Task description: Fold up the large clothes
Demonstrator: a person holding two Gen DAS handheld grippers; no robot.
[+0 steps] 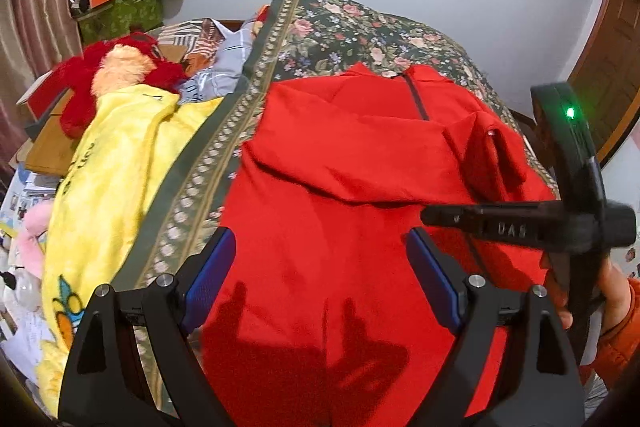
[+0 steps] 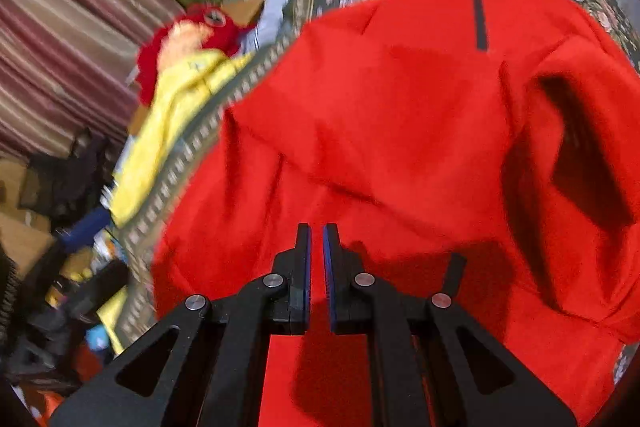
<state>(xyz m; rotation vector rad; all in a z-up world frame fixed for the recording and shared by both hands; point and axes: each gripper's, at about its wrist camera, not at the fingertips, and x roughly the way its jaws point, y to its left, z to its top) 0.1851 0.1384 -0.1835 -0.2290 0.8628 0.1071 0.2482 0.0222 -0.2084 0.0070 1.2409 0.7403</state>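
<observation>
- Red garment (image 1: 360, 155) is lying spread on the floral bedspread (image 1: 360, 23), collar end pointing toward the far wall, dark zipper (image 1: 416, 95) running down from the neck.
- One sleeve is lying folded across the chest, from the right shoulder toward the left edge; a second fold of red cloth is bunching up on the right side, near the bed edge.
- In the right wrist view the same garment (image 2: 400, 115) is filling most of the frame, with a deep dark pocket of folded cloth at the right.
- My left gripper (image 1: 320, 275) is hovering over the lower half of the garment, jaws standing wide apart, blue pads facing each other, nothing between them; its shadow is falling on the red cloth below.
- My right gripper (image 2: 317, 259) is sitting with jaws closed, only a thin slit between the pads, no cloth visibly caught in them. Its view is blurring at the left side.
- From the left wrist view that right gripper (image 1: 428, 217) is crossing in from the right, above the garment, with my hand (image 1: 612, 295) and an orange sleeve (image 1: 620, 343) behind it.
- Outward: yellow blanket (image 1: 112, 163) lying beside the bedspread's left border, red plush toy (image 1: 120, 67) past it, striped curtain (image 2: 60, 47) beyond.
</observation>
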